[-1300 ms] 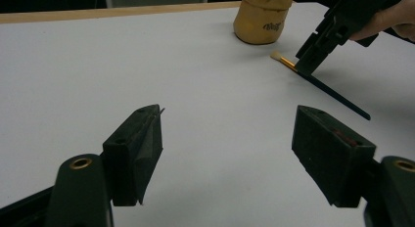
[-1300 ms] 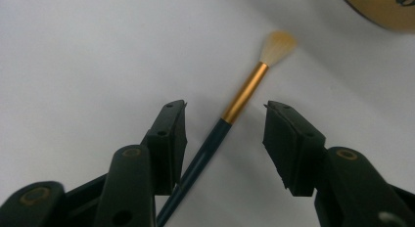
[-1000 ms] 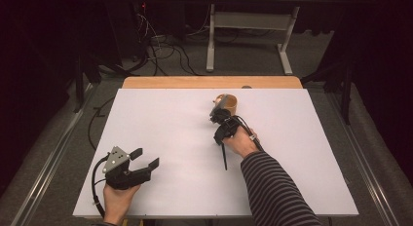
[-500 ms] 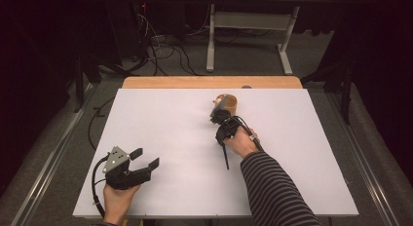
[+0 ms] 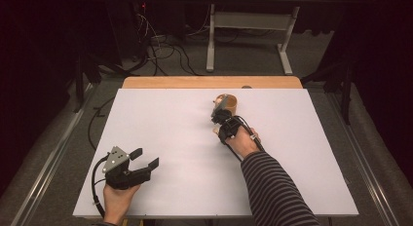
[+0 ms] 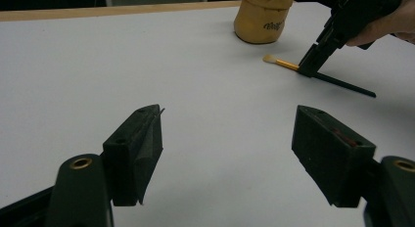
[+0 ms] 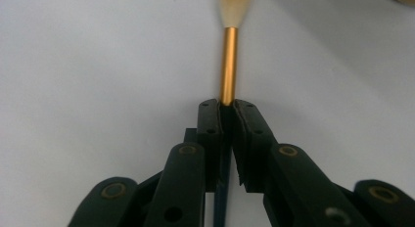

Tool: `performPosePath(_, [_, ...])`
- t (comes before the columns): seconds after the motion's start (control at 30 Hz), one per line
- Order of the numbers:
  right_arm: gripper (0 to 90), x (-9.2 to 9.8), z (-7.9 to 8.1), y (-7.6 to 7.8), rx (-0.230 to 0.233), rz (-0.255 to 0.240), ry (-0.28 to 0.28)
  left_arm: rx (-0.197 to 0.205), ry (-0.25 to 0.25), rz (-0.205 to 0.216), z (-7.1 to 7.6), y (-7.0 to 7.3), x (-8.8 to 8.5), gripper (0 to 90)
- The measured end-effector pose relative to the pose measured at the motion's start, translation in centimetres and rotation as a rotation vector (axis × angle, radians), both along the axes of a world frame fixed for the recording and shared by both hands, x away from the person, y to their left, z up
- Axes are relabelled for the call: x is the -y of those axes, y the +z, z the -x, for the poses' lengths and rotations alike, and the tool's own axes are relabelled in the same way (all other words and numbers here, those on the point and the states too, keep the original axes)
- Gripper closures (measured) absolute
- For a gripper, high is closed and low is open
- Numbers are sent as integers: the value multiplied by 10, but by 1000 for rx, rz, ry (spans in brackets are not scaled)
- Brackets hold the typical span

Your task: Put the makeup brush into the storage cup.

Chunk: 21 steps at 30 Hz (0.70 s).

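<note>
My tabletop (image 5: 160, 138) is a plain white sheet, matte and unmarked, with a strip of pale wood (image 5: 195, 83) showing along its far edge. A small dark spot (image 5: 247, 87) sits on that wooden strip; I cannot tell what it is from here. Beyond the tabletop the floor is grey carpet (image 5: 253, 60), and a tangle of black cables (image 5: 163, 50) runs across it toward the dark left corner. A light metal table frame (image 5: 210, 36) stands farther back, its legs planted on the carpet. Grey rails (image 5: 46, 162) run along the floor on both sides of my tabletop. The background is black.
</note>
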State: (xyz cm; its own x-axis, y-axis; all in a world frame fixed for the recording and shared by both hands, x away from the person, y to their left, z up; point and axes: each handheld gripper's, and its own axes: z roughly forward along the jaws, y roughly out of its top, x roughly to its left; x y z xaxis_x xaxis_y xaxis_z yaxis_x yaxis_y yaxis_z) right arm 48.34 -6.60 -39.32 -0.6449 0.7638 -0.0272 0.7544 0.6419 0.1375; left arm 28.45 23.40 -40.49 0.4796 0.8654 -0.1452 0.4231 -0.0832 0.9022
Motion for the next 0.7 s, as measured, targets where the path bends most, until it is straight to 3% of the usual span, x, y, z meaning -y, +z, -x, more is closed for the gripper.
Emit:
performPosePath(0.33, [851, 0, 0, 0, 6, 6, 24, -3, -2, -2, 0, 0, 0, 280])
performPosePath(0.6, [854, 3, 1, 1, -8, -16, 8, -2, -4, -1, 0, 0, 1, 279])
performPosePath(0.7, [855, 4, 2, 1, 6, -17, 30, -1, -1, 1, 0, 0, 0, 280])
